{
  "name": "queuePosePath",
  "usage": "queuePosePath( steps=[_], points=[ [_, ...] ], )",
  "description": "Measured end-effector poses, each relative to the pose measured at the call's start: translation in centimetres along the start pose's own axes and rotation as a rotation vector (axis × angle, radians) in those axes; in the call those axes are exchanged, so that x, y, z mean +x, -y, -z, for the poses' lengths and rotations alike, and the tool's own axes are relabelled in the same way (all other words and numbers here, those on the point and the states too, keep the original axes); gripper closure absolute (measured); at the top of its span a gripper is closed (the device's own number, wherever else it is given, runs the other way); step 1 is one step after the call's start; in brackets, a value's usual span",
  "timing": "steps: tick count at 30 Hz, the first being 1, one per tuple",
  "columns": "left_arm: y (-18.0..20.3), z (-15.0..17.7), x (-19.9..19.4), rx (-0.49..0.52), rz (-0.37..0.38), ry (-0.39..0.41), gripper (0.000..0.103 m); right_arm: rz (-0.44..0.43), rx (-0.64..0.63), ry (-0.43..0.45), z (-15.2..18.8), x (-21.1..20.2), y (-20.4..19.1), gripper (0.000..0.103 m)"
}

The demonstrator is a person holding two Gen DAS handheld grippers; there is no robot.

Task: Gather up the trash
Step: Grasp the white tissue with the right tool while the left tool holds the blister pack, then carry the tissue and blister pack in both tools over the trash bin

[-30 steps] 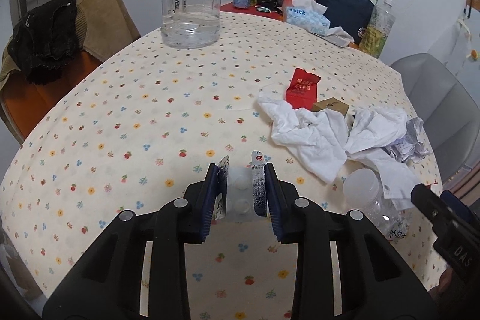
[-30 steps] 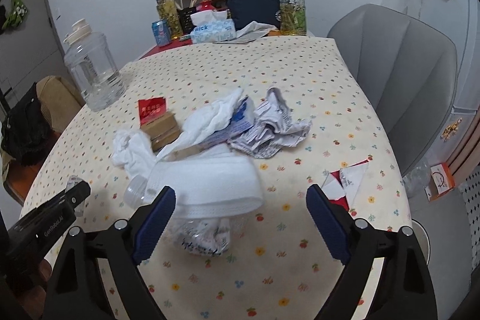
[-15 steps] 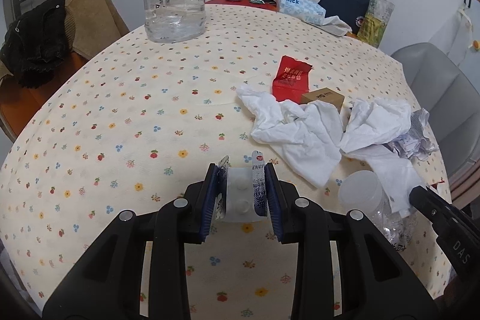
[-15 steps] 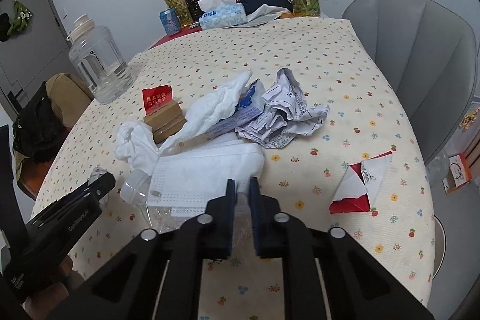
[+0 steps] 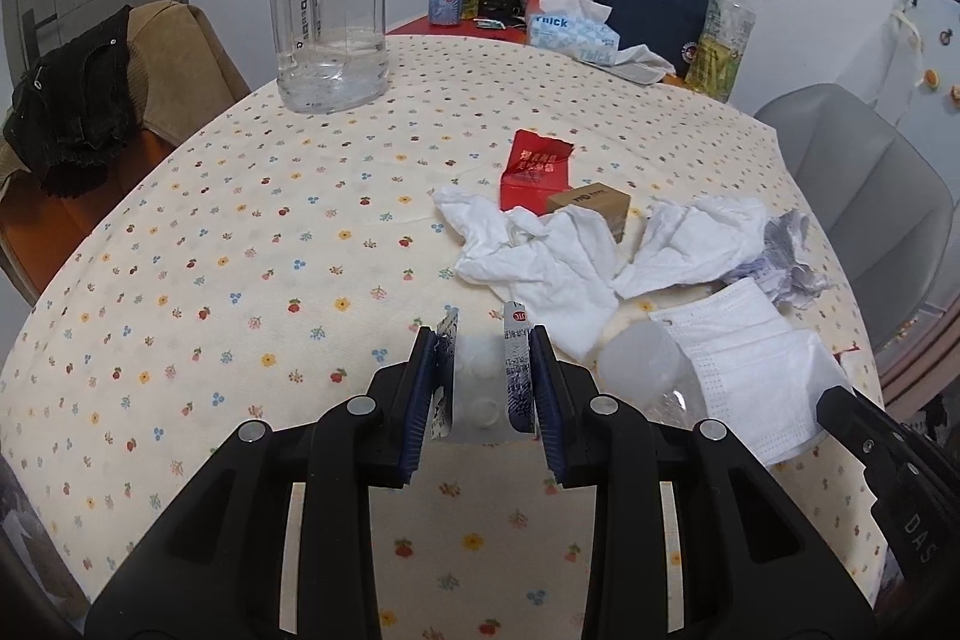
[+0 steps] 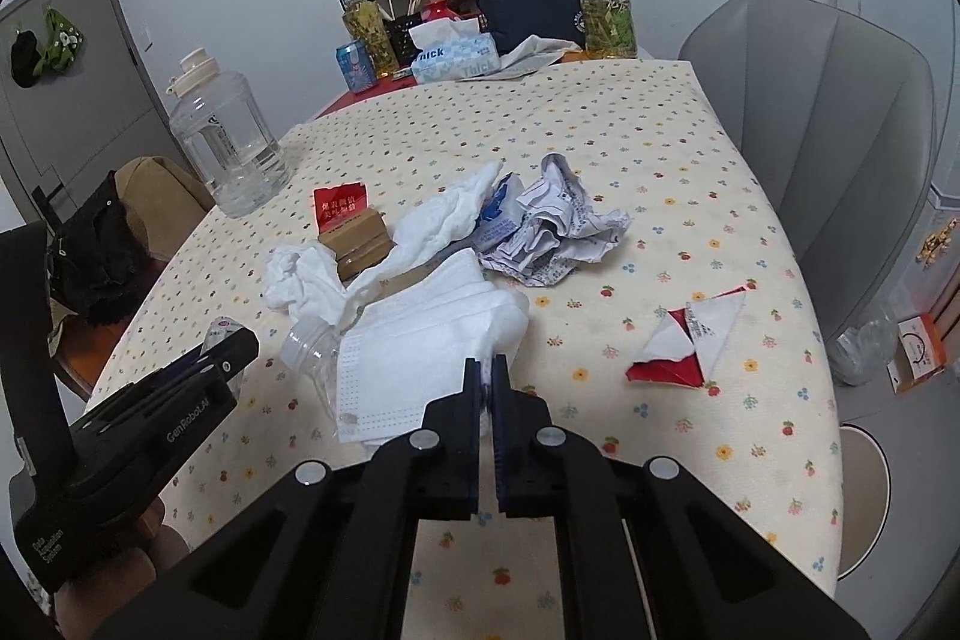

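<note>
Right now I have the table (image 5: 180,280), draped in a cream cloth dotted with small flowers, filling both views, with a grey chair (image 6: 840,112) standing at its far right side. Near the back left edge sits a big clear water jug (image 5: 329,16), and behind it a navy bag (image 5: 651,10) and a tissue box (image 5: 570,34) crowd the far end. Most of the trash lies heaped in the middle-right of the table: a white face mask (image 6: 420,358) on the near side, crumpled white tissues (image 5: 540,256) just beyond it, and a wad of printed paper (image 6: 558,232) to their right. A red packet (image 5: 536,169) and a small brown box (image 5: 591,208) touch each other at the pile's far edge, and a clear plastic cup (image 5: 639,361) lies on its side against the mask. Well apart, toward the right edge, a red and white wrapper (image 6: 690,340) lies flat. My right gripper (image 6: 486,370) has its fingers pressed almost together on the near edge of the face mask, pinching the fabric. My left gripper (image 5: 483,364) hovers over the table just left of the pile, fingers clamped on an empty pill blister pack (image 5: 480,382) that stands bent between the blue pads.
</note>
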State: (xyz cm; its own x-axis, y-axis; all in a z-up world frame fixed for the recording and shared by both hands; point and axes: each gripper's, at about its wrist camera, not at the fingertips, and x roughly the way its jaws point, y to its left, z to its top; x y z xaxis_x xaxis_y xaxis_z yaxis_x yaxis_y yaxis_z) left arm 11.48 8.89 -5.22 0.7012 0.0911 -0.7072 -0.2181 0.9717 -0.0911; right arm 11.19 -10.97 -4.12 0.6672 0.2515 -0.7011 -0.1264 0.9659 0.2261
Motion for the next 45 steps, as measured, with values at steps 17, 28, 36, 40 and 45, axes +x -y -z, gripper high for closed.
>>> queuePosePath(
  steps=[17,28,36,40,45],
  points=[
    [5.3,0.7,-5.4,0.096,0.072,0.087,0.072,0.058,0.071,0.126,1.4,-7.5,4.7,0.098],
    [11.3,1.7,-6.4,0.185,0.15,0.088,0.072,0.117,0.139,0.181,1.8,-11.0,9.1,0.098],
    [17.2,2.2,-6.2,0.261,0.222,0.074,0.072,0.207,0.219,0.215,2.3,-13.5,14.4,0.098],
    [20.1,2.9,-6.0,0.307,0.249,0.065,0.072,0.242,0.265,0.216,2.9,-14.0,17.0,0.098],
    [23.8,4.0,-5.8,0.373,0.275,0.046,0.072,0.268,0.314,0.21,3.7,-14.2,19.9,0.098]
  ],
)
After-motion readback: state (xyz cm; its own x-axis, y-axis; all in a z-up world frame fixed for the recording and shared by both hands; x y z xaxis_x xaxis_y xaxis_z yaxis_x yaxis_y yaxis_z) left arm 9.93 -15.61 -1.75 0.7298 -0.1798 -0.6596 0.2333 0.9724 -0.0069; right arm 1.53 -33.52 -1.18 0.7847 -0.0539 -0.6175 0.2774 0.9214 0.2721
